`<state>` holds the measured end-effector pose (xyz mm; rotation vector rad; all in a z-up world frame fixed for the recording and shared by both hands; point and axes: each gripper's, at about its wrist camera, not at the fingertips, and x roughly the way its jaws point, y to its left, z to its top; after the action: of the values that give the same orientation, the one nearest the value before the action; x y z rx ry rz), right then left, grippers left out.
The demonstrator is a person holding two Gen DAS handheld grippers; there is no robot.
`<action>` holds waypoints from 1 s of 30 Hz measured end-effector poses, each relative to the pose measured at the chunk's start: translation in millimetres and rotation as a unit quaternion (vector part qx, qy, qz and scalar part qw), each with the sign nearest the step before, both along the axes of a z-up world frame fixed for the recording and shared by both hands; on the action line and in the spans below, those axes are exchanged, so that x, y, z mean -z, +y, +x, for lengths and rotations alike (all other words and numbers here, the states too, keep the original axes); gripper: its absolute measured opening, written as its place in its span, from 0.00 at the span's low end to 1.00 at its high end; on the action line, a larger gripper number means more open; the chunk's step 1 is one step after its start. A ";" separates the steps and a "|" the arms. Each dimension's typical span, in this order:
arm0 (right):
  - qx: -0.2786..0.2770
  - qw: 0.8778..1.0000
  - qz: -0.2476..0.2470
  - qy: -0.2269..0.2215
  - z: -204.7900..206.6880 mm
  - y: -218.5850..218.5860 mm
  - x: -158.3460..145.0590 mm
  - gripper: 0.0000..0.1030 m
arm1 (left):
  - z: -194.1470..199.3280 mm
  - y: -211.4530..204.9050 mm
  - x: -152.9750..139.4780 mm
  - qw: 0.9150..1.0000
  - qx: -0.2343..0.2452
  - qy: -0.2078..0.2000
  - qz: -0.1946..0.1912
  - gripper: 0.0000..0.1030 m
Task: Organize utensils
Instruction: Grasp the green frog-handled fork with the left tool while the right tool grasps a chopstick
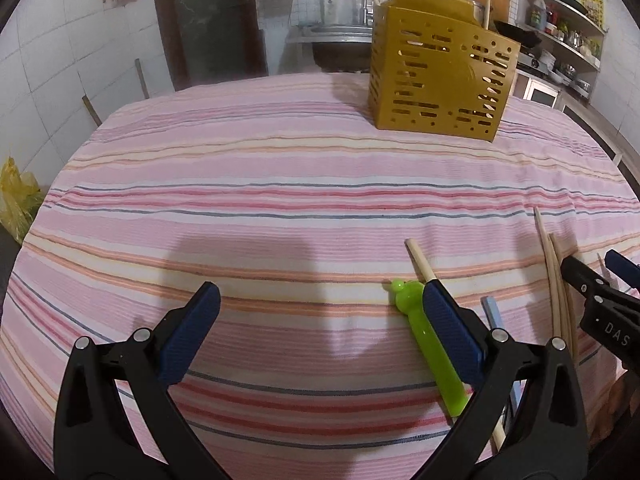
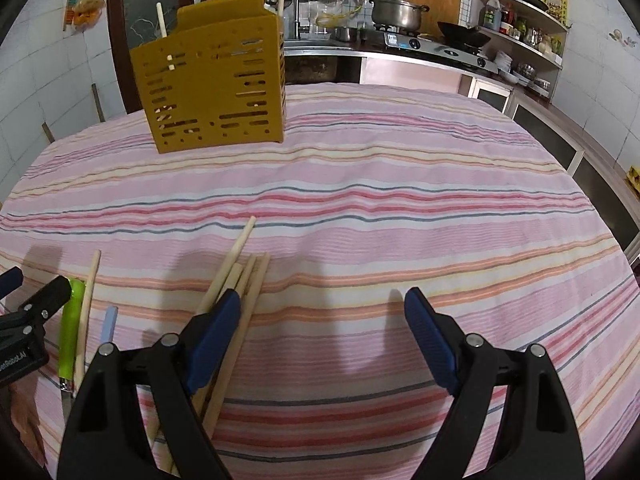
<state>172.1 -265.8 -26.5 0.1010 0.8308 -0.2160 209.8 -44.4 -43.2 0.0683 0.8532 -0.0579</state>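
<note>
A mustard-yellow slotted utensil holder (image 1: 440,80) (image 2: 214,80) stands at the far side of the striped cloth, with two wooden sticks poking out of it. My left gripper (image 1: 320,296) hangs open over bare cloth; its right finger lies over a green-handled utensil (image 1: 428,340) and a single chopstick (image 1: 420,264). A pale blue stick (image 1: 492,312) lies just right of that. My right gripper (image 2: 322,304) is open too, its left finger resting over a bundle of wooden chopsticks (image 2: 240,272). Nothing sits between either pair of jaws.
Pink striped cloth (image 2: 380,208) covers the table. Behind it run a counter with a stove, a steel pot (image 2: 396,12) and a wok, plus shelves at the right. A yellow bag (image 1: 16,200) sits off the table's left edge.
</note>
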 end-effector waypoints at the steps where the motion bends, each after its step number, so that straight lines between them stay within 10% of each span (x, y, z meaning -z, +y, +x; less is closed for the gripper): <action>1: 0.001 1.000 0.001 0.001 0.0 -0.2 0.1 0.80 | -0.5 0.2 0.2 1.000 0.000 0.000 0.001 0.95; 12: 0.005 1.000 -0.010 0.026 0.4 8.5 4.5 0.78 | -6.7 -13.0 4.1 1.000 0.012 0.011 0.017 0.95; 18: -0.001 1.000 0.001 0.029 0.1 13.3 4.0 0.60 | -3.8 -11.5 5.4 1.000 0.004 0.029 0.002 0.94; 30: -0.009 0.999 0.014 0.034 10.9 19.4 2.0 0.32 | 7.7 -25.0 6.1 0.997 0.011 0.070 -0.021 0.55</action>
<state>183.1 -246.4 -28.5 0.1118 0.9023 -0.1913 217.5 -69.4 -49.3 0.0334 0.9917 -0.1024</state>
